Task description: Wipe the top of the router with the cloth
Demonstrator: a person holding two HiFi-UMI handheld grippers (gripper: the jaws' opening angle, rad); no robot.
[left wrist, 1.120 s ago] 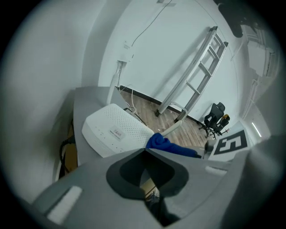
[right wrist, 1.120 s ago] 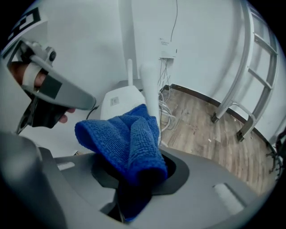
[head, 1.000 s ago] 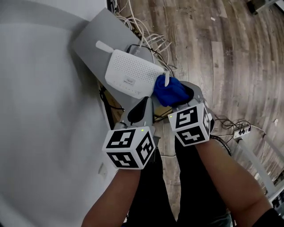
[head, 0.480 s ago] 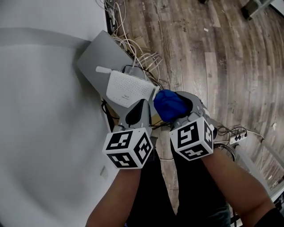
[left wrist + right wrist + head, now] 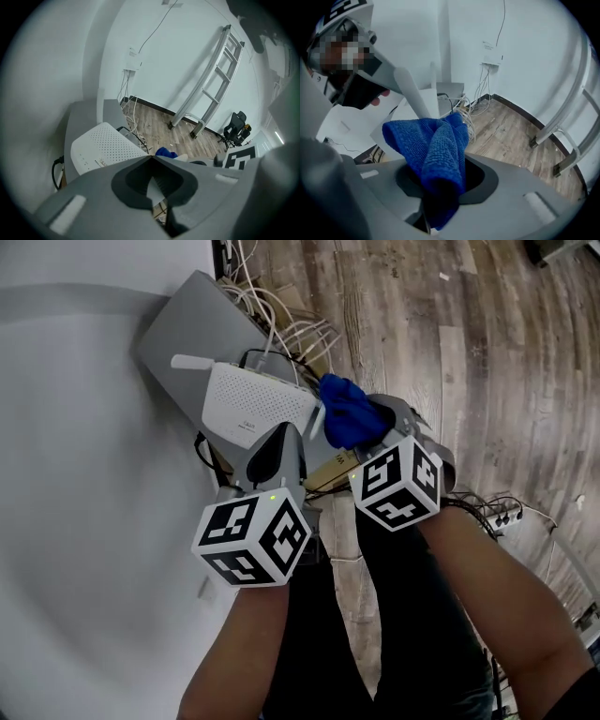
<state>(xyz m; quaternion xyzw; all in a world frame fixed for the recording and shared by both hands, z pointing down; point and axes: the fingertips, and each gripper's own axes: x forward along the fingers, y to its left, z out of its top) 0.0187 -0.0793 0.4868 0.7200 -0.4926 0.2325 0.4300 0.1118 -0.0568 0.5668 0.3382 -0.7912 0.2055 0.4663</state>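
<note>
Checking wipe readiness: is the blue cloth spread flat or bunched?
Bunched. The cloth stands crumpled in folds, pinched in the right gripper, not laid flat.

Your cloth (image 5: 347,413) is deep blue; your router (image 5: 258,407) is white (dotted with fine holes); the floor (image 5: 487,352) shows grey-brown woodgrain.

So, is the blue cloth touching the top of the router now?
Cannot tell. The head view shows the blue cloth at the right edge of the router, yet no view shows contact or a gap plainly.
</note>
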